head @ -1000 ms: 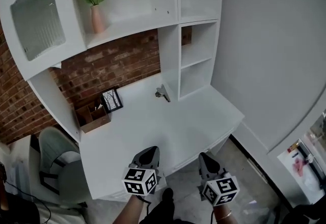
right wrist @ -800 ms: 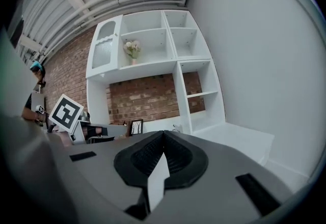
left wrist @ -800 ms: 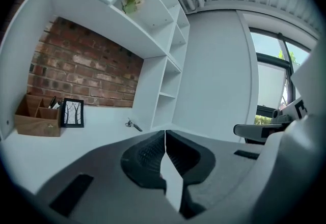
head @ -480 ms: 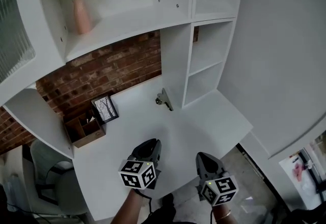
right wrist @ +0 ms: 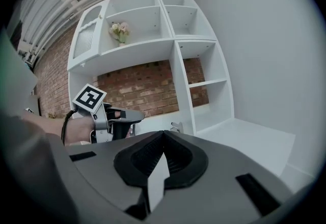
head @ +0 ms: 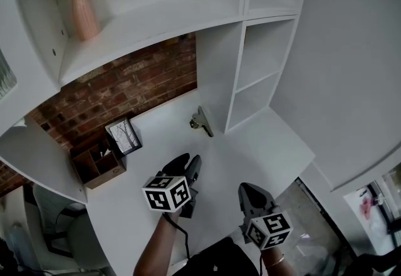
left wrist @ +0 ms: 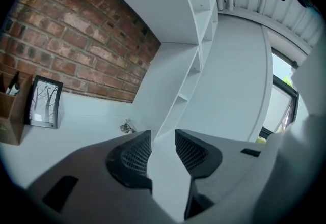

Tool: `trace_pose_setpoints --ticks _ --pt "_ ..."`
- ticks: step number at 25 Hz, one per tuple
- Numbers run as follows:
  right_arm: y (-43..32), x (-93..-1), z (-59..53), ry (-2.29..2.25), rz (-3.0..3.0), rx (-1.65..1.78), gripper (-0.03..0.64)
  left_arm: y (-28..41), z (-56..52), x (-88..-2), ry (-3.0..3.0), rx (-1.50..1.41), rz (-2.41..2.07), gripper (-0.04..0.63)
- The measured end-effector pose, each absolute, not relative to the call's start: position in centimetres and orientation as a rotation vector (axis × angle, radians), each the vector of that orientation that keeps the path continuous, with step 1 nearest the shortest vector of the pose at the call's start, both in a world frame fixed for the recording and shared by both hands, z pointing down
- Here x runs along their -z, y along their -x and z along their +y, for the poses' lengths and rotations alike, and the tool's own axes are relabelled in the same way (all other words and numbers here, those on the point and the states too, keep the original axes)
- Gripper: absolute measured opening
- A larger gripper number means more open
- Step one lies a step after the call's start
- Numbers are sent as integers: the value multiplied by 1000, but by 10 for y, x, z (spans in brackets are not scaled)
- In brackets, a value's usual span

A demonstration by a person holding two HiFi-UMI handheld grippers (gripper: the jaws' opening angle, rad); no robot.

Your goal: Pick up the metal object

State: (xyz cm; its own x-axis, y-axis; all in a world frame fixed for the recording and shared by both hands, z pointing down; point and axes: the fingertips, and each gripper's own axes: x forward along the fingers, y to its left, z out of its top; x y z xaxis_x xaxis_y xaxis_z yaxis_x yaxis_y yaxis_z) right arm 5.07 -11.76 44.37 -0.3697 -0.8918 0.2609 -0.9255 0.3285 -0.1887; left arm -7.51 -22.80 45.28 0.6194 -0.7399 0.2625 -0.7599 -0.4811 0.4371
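The metal object (head: 200, 121), a small silvery clip, lies on the white desk (head: 250, 149) against the foot of the shelf divider; it also shows in the left gripper view (left wrist: 127, 127) and right gripper view (right wrist: 177, 127). My left gripper (head: 190, 159) hovers over the desk's middle, pointed at the clip and well short of it. Its jaws are opening, with nothing between them (left wrist: 163, 142). My right gripper (head: 245, 189) hangs at the desk's front edge, its jaws closed together and empty (right wrist: 163, 134).
A wooden organiser (head: 97, 166) and a small picture frame (head: 123, 135) stand at the back left by the brick wall (head: 131, 86). White shelves (head: 254, 80) rise right of the clip. A pink vase (head: 81, 11) sits on the upper shelf. A chair (head: 59, 237) stands at lower left.
My left gripper has moved forward over the desk toward the clip, and its jaws have gone from closed to apart. The right gripper has stayed near the front edge.
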Motion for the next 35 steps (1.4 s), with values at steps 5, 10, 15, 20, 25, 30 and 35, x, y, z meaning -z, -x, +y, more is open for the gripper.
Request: trace_pose_setpoints --ticks 5,10,15,20,25,30,35 --pt "-57 -452 -139 -1691 -2457 -489 5 73 -259 -473 -2245 -70 -1169 138" --pt "-55 -463 -166 -1636 -2473 -519 5 70 -290 -495 -2201 -119 -1189 144" --pt "-53 -478 -194 -1569 -2486 -547 3 67 -319 -524 -2162 -185 -1229 149" --pt "-58 -490 -222 -1528 -2492 -572 5 62 -348 -546 -2107 -200 -1246 149" --pt "-59 -498 -246 -1476 -2499 -610 5 55 -375 -561 -2054 -183 -1251 149" --pt "-58 -506 -266 -1439 -2503 -642 5 51 -401 -574 -2028 -187 -1270 149" --pt "-65 -517 -281 -1443 -2508 -654 5 46 -427 -585 -1981 -182 -1295 149"
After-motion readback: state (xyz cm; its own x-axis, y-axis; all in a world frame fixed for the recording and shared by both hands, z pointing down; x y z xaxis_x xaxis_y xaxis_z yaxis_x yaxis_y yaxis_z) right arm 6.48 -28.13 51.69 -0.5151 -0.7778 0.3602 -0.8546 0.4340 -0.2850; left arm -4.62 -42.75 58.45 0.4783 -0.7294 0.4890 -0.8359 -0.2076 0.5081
